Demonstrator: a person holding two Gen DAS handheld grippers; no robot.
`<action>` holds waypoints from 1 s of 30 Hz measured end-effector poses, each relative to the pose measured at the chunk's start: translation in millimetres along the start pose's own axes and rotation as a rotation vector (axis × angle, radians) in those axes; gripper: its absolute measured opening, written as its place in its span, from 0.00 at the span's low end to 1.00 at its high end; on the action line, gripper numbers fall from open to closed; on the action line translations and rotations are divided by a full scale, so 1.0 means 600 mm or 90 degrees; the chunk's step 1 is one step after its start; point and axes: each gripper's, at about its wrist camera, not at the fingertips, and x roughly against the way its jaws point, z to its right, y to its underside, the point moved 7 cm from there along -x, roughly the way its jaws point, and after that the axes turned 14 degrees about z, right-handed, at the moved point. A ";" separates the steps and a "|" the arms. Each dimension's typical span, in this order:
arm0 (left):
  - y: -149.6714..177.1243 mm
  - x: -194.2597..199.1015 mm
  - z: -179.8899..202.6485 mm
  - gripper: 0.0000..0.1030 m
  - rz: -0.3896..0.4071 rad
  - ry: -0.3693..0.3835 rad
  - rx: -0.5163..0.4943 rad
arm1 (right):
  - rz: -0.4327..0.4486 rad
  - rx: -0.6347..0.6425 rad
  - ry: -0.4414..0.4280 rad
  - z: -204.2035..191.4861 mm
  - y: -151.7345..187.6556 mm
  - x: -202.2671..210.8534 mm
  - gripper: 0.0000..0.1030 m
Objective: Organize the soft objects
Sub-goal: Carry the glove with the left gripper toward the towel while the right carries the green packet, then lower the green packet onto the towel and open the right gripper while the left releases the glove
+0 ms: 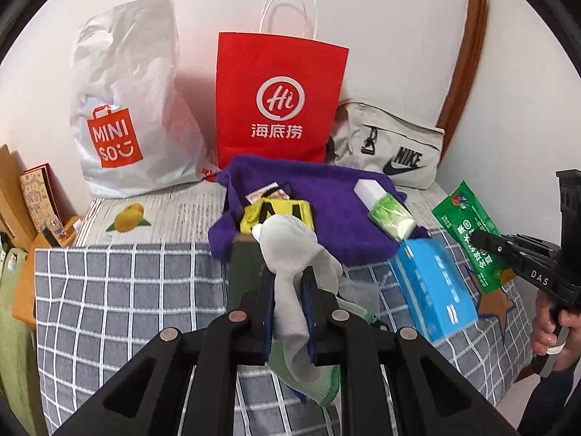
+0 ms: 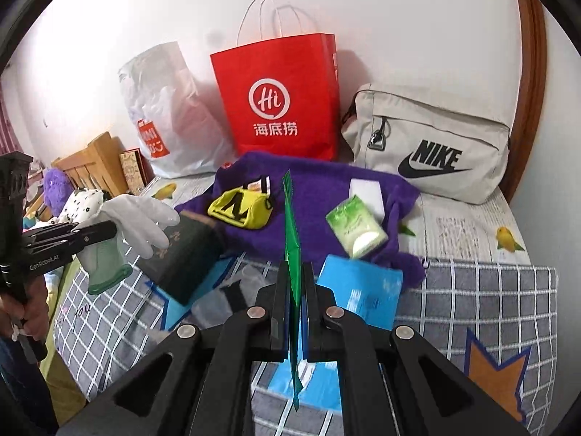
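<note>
A white plastic bag [image 1: 123, 109] printed "MINISO" in an orange square leans on the wall at the bed's back edge. Beside it stands a red paper bag [image 1: 279, 98] with a white "Hi" ring and three Chinese characters. At the back right corner lies a beige pouch [image 2: 432, 145] marked "NIKE" with a black swoosh.

The left gripper [image 1: 288, 283] has its jaws clenched on a white glove [image 1: 290, 254] with a pale green cuff; the glove hangs limp above the checked blanket [image 1: 127, 283] near the bed's front edge. "GenRobot.AI" is printed on this gripper's side in the right wrist view.

The right gripper [image 2: 293, 283] has its jaws clamped on a flat green packet [image 1: 472, 232] bearing white Chinese writing, held above the blanket toward the bed's right edge. "DAS" shows on its body in the left wrist view.

On the bed's middle lies a purple knit [image 2: 326, 200]. On it rest a yellow pouch [image 2: 239, 210] with black lettering and a green tissue pack [image 2: 356, 229]. A blue box [image 1: 432, 283] lies at the knit's front edge.
</note>
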 end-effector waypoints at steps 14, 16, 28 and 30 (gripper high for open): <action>-0.054 -0.100 -0.027 0.13 -0.006 -0.023 0.019 | -0.005 -0.021 -0.004 0.028 -0.049 -0.106 0.04; -0.061 -0.117 -0.030 0.13 -0.007 -0.021 0.024 | -0.009 -0.017 -0.009 0.028 -0.051 -0.121 0.04; -0.076 -0.203 -0.025 0.13 -0.031 -0.013 0.018 | -0.070 -0.015 -0.022 0.049 -0.035 -0.243 0.05; -0.079 -0.213 -0.024 0.13 -0.033 -0.014 0.016 | -0.078 -0.014 -0.028 0.050 -0.035 -0.257 0.05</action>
